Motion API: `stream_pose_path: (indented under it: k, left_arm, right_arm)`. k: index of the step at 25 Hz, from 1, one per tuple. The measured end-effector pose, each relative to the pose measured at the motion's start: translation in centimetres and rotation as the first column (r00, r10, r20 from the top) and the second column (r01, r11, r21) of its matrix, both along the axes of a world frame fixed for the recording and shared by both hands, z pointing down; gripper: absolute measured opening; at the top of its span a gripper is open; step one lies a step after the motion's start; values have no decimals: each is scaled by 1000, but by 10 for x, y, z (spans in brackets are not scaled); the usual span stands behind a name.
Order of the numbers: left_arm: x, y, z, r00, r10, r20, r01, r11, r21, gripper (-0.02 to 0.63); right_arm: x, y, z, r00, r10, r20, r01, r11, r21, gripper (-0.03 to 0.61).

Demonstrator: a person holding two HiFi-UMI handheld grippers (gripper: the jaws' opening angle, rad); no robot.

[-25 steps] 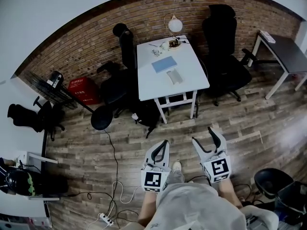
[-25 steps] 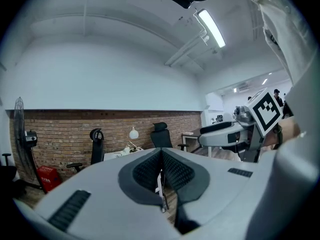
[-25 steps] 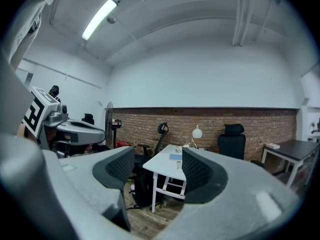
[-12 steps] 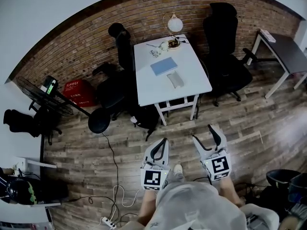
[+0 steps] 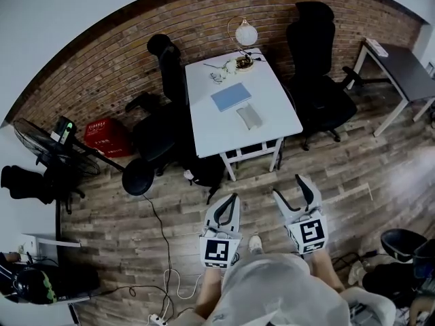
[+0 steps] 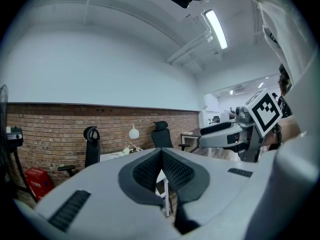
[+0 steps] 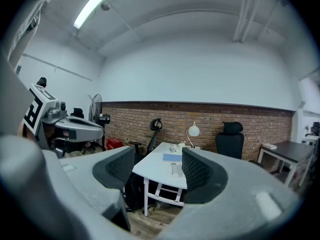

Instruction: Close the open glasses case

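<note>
Left gripper (image 6: pixel 161 168) fingers (image 6: pixel 145 173) are pressed together, nothing between them. Right gripper (image 7: pixel 157 170) fingers (image 7: pixel 196 170) stand apart, empty; the worktop shows through the gap. Both grippers are held low in front of the person's body over the wood floor (image 5: pixel 340 175), left (image 5: pixel 229 204) beside right (image 5: pixel 289 190), pointing toward the white worktop (image 5: pixel 272 124) but well apart from it. It looks like an approach stance, not contact.

The glasses case (image 5: pixel 249 117) is a small grey thing lying on the near half of the worktop, just beside a blue notebook (image 5: pixel 231 96). It is too small to tell whether the lid is up. The right gripper view shows it (image 7: pixel 173 169) past the notebook's near edge. A globe lamp (image 5: pixel 245 34) and some small clutter sit at the far end by the brick wall. There is one black office chair (image 5: pixel 319 66) on the right side and another (image 5: pixel 163 117) on the left.

The task isn't started. Judgement: the right gripper, already spread, is likely the one to press the lid down.
</note>
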State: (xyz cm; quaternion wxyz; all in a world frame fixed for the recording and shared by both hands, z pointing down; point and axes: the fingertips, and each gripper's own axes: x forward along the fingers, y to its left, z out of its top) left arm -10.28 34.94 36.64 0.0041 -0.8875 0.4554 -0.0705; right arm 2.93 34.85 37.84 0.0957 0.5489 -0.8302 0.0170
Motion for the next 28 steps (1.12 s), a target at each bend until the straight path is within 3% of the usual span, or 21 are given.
stream_pose_path:
  k: [7,24,28]
  left_arm:
    - [-7,-28,-5,999,39,-26,-38,998,50,5]
    - [-5,-63,2,998,57,-9,-57,998,-2,5]
    - [0,-73,-4,997,72,-31,-70,996,52,5]
  right_arm:
    - [-9,-20,-1,999,30,-11,-30,1000,3,299]
    - [-5,-53,-4,997,79,-9,-78,997,7,299]
    - [-2,-63,-5,997,70,-13,-70,997,29,299]
